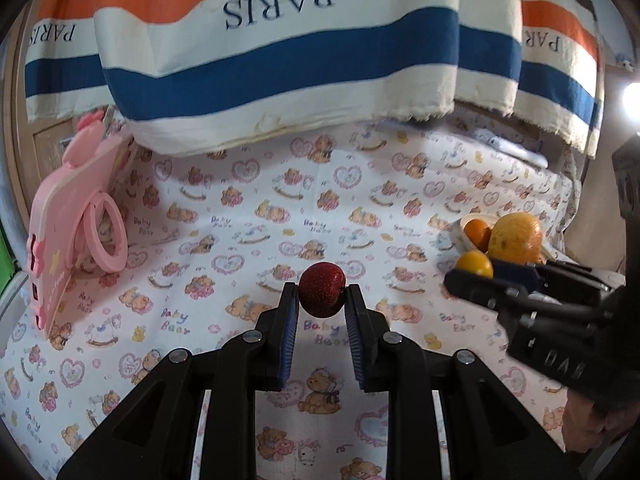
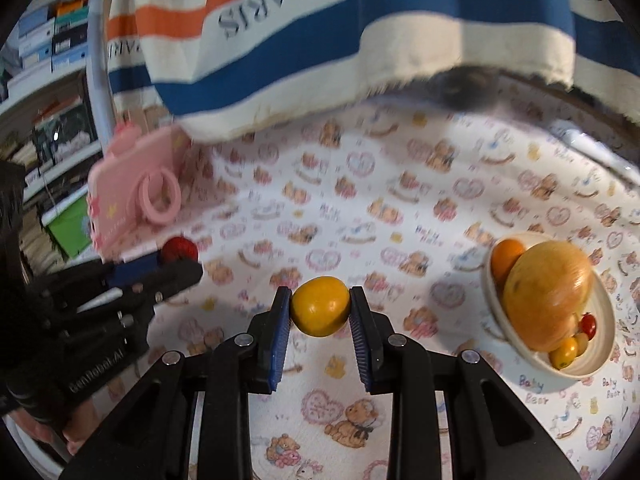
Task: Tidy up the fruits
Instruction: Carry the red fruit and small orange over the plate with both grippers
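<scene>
My left gripper is shut on a dark red speckled fruit and holds it above the bear-print cloth. In the right wrist view the left gripper shows at the left with the red fruit at its tips. My right gripper is shut on a yellow-orange fruit; in the left wrist view it holds the same fruit at the right. A cream bowl to the right holds a large yellow-orange fruit, an orange and small tomatoes.
A pink toy camera stands at the left edge of the bear-print cloth. A striped "PARIS" fabric hangs over the back. Shelves with boxes stand at the far left.
</scene>
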`<state>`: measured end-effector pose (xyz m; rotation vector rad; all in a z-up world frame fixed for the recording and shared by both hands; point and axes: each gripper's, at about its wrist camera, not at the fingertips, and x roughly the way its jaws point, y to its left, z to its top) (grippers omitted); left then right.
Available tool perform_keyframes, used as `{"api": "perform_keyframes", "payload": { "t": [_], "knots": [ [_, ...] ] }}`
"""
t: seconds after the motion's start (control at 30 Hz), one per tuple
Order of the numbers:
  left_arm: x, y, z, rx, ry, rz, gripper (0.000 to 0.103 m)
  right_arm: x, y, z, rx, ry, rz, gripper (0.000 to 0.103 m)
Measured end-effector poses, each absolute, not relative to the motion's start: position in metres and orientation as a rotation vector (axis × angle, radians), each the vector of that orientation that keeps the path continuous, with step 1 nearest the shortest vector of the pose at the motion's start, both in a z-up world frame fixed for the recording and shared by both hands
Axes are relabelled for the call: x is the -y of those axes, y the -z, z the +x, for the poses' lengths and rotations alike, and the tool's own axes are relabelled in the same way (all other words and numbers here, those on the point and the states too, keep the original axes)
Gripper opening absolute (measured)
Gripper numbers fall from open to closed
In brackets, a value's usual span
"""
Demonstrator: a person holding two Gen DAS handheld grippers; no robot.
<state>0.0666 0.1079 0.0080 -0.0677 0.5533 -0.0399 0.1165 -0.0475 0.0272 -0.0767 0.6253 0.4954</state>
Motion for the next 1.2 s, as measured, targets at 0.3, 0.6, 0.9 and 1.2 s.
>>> {"api": "perform_keyframes", "payload": {
  "t": [0.3,0.6,0.9,1.2],
  "knots": [
    [-0.087,-0.029,0.048,-0.413,0.105,-0.008,0.022,0.108,-0.092,0.078,-0.397,-0.415,-0.088,0.030],
    [-0.025,-0.078,0.046,-0.335,0.214,0.047,0.022,0.199,-0.122,0.082,-0.272,-0.248,-0.068,0.030],
    [0.064,-0.110,0.081,-0.294,0.357,0.048,0.022,0.251,-0.119,0.104,-0.241,-0.166,0.002,0.030],
    [0.127,-0.108,0.119,-0.345,0.420,0.009,0.022,0.286,-0.101,0.127,-0.334,-0.125,0.074,0.030]
  ]
}}
